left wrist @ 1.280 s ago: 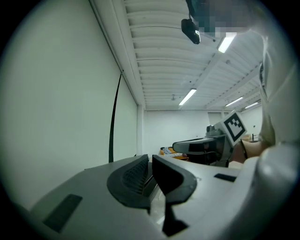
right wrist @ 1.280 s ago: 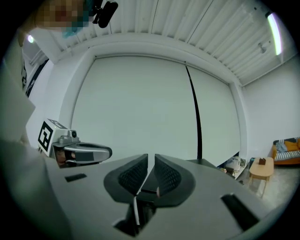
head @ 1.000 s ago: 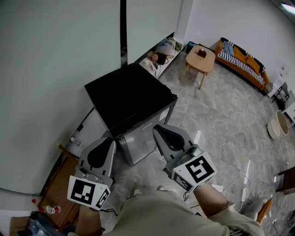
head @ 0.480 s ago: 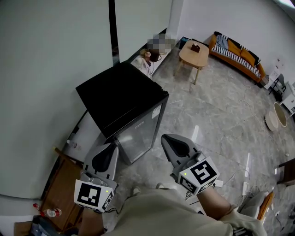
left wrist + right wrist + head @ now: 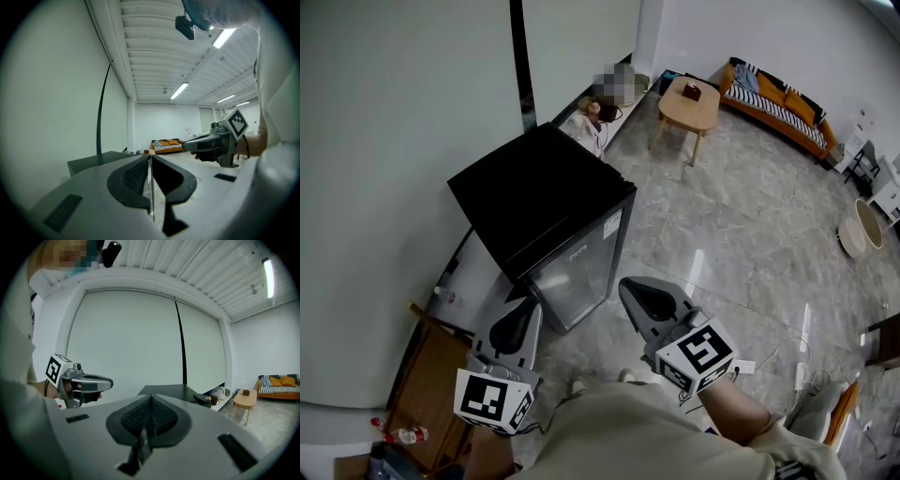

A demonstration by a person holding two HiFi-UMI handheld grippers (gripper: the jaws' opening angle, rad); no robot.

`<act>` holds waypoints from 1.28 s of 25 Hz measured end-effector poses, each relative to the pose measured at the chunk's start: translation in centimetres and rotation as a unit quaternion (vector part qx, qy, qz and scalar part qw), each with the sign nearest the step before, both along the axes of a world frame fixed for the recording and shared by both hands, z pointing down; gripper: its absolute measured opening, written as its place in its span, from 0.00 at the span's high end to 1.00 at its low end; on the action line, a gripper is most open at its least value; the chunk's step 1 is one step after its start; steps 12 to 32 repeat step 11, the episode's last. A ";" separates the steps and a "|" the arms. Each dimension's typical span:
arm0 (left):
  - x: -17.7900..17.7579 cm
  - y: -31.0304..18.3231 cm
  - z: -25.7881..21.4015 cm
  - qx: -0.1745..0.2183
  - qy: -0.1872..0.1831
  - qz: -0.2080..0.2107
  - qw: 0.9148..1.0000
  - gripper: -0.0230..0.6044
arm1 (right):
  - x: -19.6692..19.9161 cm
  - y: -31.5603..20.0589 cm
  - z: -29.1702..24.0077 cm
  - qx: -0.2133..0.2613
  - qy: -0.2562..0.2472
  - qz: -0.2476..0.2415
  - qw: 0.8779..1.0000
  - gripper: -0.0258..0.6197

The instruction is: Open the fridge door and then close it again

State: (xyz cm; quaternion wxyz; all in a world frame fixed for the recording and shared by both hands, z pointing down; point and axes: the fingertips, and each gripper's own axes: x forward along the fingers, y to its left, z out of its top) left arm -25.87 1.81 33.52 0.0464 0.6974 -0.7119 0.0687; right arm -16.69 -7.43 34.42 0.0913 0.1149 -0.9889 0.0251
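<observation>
The small fridge [image 5: 539, 197] stands against the pale wall, its black top level and its silver door [image 5: 577, 277] shut flush against the body, facing the person who stands before it. Both grippers are held out in front of that door, side by side and apart from each other, and neither one touches the fridge.

The left gripper [image 5: 523, 314] points toward the lower left corner of the door as the head view shows it. In its own view, the left gripper [image 5: 151, 157] has its jaws drawn almost together, with only a hairline slit between the ribbed pads, and nothing sits in that slit. Past its tips lies the dark fridge top [image 5: 93, 161], and the right gripper [image 5: 211, 143] shows off to the side, held in a hand.

The right gripper [image 5: 633, 289] hangs in front of the door's right side, over the marble floor [image 5: 741, 244]. In its own view, the right gripper [image 5: 150, 399] has its jaws pressed fully together, pad against pad, and holds nothing. Beyond them the fridge top [image 5: 173, 390] shows against the wall, with the left gripper [image 5: 86, 383] off to the side.

Further back in the room stand a light wooden coffee table [image 5: 689, 98] and an orange sofa [image 5: 773, 98], both well apart from the fridge.
</observation>
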 end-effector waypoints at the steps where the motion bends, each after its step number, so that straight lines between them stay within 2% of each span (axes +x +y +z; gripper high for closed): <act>1: -0.1 0.0 -0.1 0.000 -0.001 -0.001 1.000 0.92 | -0.2 0.1 0.0 -0.002 0.002 -0.004 1.000 0.96; 8: -0.9 -0.4 -1.1 0.014 -0.008 -0.005 1.000 0.92 | -0.5 -0.2 0.1 -0.003 0.004 0.003 1.000 0.96; 32: -1.3 -0.3 -0.9 0.013 -0.005 -0.010 1.000 0.92 | -0.7 -0.3 0.4 -0.008 0.006 0.007 1.000 0.96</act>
